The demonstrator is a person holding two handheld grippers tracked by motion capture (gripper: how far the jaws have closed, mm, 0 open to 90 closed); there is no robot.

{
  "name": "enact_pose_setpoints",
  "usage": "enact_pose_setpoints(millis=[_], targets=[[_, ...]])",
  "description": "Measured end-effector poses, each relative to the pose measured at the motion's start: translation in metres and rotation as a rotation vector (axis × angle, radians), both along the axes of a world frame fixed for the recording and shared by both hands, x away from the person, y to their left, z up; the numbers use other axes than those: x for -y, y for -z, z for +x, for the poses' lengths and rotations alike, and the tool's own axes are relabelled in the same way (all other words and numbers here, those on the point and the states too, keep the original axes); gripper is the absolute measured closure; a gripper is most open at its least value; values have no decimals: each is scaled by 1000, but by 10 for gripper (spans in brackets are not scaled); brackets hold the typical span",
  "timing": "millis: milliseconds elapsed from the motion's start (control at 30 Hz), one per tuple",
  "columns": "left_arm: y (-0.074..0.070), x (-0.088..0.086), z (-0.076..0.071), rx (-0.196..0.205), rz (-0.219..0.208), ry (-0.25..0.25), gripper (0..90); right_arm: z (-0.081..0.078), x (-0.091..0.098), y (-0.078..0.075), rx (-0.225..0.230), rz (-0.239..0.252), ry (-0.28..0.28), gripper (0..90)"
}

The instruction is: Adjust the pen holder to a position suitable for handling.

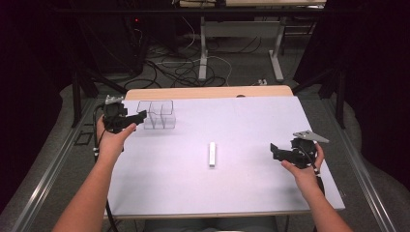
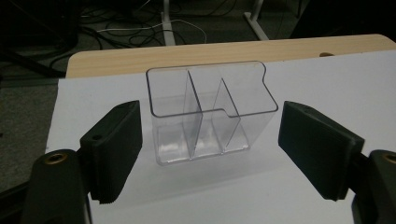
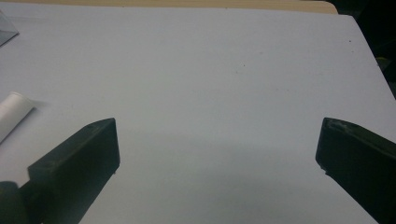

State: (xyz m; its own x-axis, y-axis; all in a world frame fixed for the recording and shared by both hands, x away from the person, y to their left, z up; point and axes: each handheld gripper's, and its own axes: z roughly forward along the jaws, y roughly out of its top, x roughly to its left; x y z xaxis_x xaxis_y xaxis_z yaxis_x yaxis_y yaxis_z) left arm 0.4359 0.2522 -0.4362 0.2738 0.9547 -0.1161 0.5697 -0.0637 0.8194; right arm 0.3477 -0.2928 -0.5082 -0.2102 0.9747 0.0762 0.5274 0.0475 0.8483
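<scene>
Standing upright near the far left corner of the white table (image 1: 251, 121), the clear plastic organiser box (image 2: 210, 114) showed three compartments set apart by two see-through dividers, with a stepped notch in its right wall and a glossy floor. The left gripper (image 1: 141, 116) was held just beside it on its left, jaws spread apart on either side of the box in the left gripper view, their pads clear of its walls and gripping nothing. The right gripper (image 1: 274, 150) was held over the right side of the table, jaws wide open with bare tabletop between them. A small white cylindrical stick (image 1: 212, 154) lay flat mid-table, well apart from the box.
</scene>
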Motion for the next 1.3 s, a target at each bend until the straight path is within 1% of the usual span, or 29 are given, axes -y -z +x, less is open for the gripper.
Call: enact_pose_setpoints(millis=[33,67,133,233,267,300,333,367,433,533,567,633,733,767,833,867,900,933,1000,1033,1067,1100,1167,1200,1233,1300], targets=[[-2,0,2,11,-2,0,235,0,0,0,-2,1,0,0],[-4,0,5,6,5,5,248,0,0,0,-4,1,2,0],[-8,0,10,8,1,-4,272,0,-1,1,-6,0,2,0],[-13,1,18,3,3,-16,289,0,-1,2,-8,2,0,0],[-16,0,20,0,10,-13,289,0,-1,2,-8,2,0,0],[-17,1,23,13,6,-19,302,0,-1,2,-10,2,3,0],[-19,2,26,13,6,-18,303,0,-1,2,-11,7,5,0],[-21,2,28,10,18,-15,303,0,-1,2,-11,7,5,0],[-24,4,33,27,30,-26,303,0,0,2,-16,11,6,0],[-30,7,40,34,38,-33,303,0,0,2,-16,10,2,0],[-31,8,42,47,40,-30,302,1,0,3,-13,6,-1,0],[-33,9,45,49,50,-28,303,0,-1,3,-18,13,2,0],[-33,10,51,39,52,-38,303,1,-2,3,-17,13,0,0],[-33,10,52,34,59,-38,303,1,-2,3,-17,14,1,0],[-31,10,56,30,48,-51,303,0,-1,3,-18,15,2,0],[-30,10,57,27,55,-52,303,0,-1,3,-17,14,1,0],[-28,9,58,22,53,-60,303,1,-1,3,-15,12,-1,0],[-27,8,60,11,61,-65,304,0,-1,3,-20,13,3,0],[-24,7,63,-5,47,-79,307,1,-1,3,-19,16,1,0],[-22,6,65,-20,48,-86,316,1,-1,4,-19,16,0,0],[-21,5,66,-41,60,-89,322,1,0,4,-19,14,-2,0],[-19,5,68,-44,53,-100,330,1,-1,4,-22,17,-1,0],[-15,2,71,-70,48,-99,344,1,-1,4,-22,17,-4,0],[-14,2,72,-87,52,-103,368,1,-1,4,-23,15,-8,0],[-12,1,74,-98,58,-105,368,1,-1,4,-23,15,-8,0],[-9,0,76,-121,54,-107,402,1,-1,4,-25,15,-7,0]])
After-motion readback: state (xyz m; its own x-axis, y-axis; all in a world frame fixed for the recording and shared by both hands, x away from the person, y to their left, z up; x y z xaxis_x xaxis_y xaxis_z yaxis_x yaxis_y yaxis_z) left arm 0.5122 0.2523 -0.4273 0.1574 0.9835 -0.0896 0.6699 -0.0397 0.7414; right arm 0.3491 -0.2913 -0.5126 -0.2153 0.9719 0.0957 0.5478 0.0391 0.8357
